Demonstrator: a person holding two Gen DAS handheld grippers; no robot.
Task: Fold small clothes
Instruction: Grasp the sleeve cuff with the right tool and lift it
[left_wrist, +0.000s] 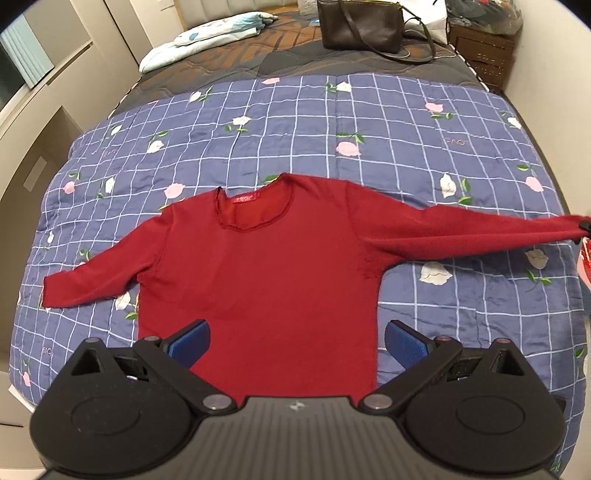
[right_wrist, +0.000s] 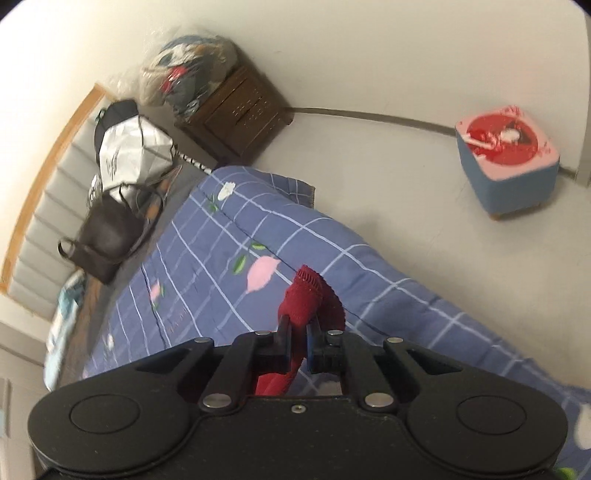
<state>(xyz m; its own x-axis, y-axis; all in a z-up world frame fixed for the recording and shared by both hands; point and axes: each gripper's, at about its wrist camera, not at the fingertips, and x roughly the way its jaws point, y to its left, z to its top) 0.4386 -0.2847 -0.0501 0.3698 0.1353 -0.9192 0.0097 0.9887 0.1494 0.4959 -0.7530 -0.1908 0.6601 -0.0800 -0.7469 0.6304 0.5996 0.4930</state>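
Across the middle of the left wrist view, a dark red long-sleeved knit sweater (left_wrist: 258, 266) lies front-up on a blue quilted bedspread with a white grid and pink and white flowers (left_wrist: 388, 122). Its round neckline with a small red label points toward the top of the frame, and its hem runs down to the lower centre. One sleeve lies flat toward the left edge; the other stretches out to the right edge of the frame, where its cuff (right_wrist: 308, 295) meets a small dark part of the other tool.

At the bottom of that view, the left gripper (left_wrist: 297, 345) hangs over the sweater's lower part, its blue-padded fingers (left_wrist: 190, 343) spread wide with nothing between them.

In the lower centre of the right wrist view, the right gripper (right_wrist: 298, 334) is pressed together on the sleeve cuff, whose ribbed end bunches up past the fingertips above the bedspread.

At the top of the left wrist view, a dark brown leather handbag with a long strap (left_wrist: 360, 24) sits on the bed, with a pale folded blanket (left_wrist: 207, 33) at the upper left. In the upper right of the right wrist view, a blue stool with a pink and red top (right_wrist: 508, 162) stands on the floor; a dark wooden nightstand (right_wrist: 240, 110) is at the upper centre
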